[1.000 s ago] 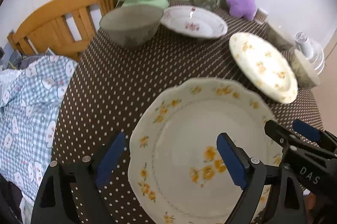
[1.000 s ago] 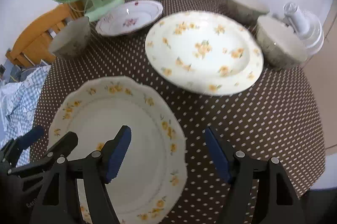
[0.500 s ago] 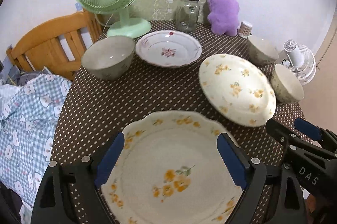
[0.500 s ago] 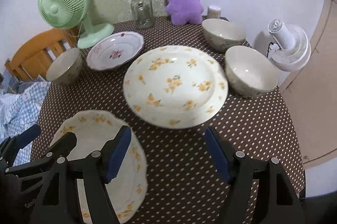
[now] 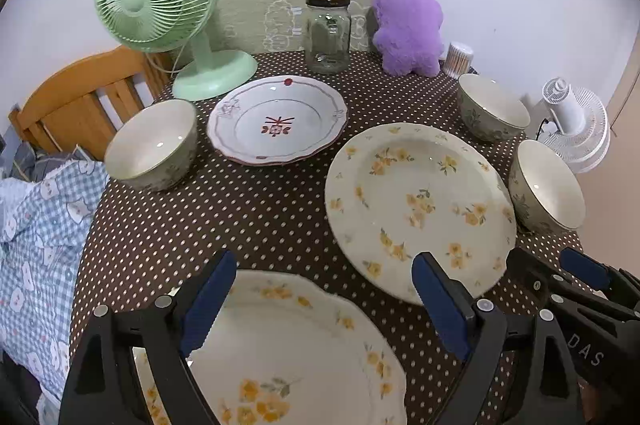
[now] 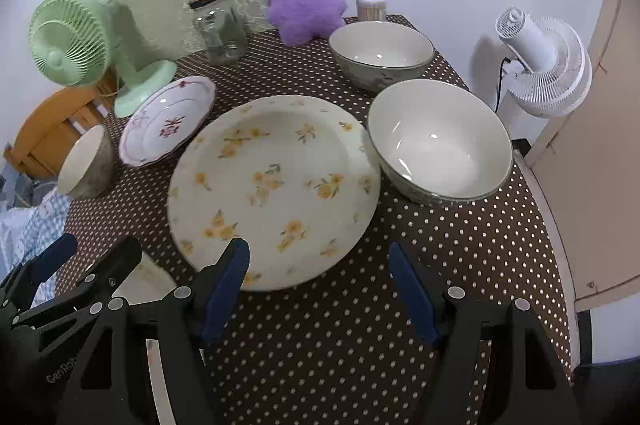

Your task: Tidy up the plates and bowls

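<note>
Glazed ceramic all round: left of the round yellow-flowered plate sit a bowl and the red-patterned plate, right of it two more bowls. Both the left gripper and right gripper are spread wide, pinching nothing. Likely stiff, slick and breakable, so take the plate by its near rim.
</note>
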Demonstrator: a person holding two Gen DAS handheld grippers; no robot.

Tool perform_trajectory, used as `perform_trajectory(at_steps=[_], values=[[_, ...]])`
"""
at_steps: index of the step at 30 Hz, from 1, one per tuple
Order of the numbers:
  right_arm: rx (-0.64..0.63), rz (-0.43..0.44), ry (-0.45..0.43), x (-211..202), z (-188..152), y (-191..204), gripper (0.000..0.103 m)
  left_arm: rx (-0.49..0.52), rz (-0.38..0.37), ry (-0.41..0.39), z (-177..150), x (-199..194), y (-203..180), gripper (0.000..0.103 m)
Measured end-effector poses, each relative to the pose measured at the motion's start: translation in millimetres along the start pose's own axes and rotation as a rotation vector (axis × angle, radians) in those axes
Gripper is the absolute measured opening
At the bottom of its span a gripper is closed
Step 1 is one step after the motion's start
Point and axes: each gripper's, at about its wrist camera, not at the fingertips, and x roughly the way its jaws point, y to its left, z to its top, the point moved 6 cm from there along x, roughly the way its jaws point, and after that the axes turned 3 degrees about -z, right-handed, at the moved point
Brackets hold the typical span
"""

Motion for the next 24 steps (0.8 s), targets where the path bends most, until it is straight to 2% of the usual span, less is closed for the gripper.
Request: perform_trajectory(at_steps=[14, 20, 24], values=[[0.051, -0.033, 0.036, 51.1, 14.7, 0.8, 0.075, 0.048, 0.027, 0.023, 29.8, 60.5, -4.7, 0.089], [0.084, -0.068, 0.050, 66.8, 19.1, -3.2, 0.075, 0.096, 0.002, 0.042, 38.6, 83.8, -11.8, 0.088], [0.091, -0.085, 0.053, 75.4, 20.7, -4.2, 0.075, 0.097, -0.023, 0.073, 39.7, 99.3, -10.8, 0.081]])
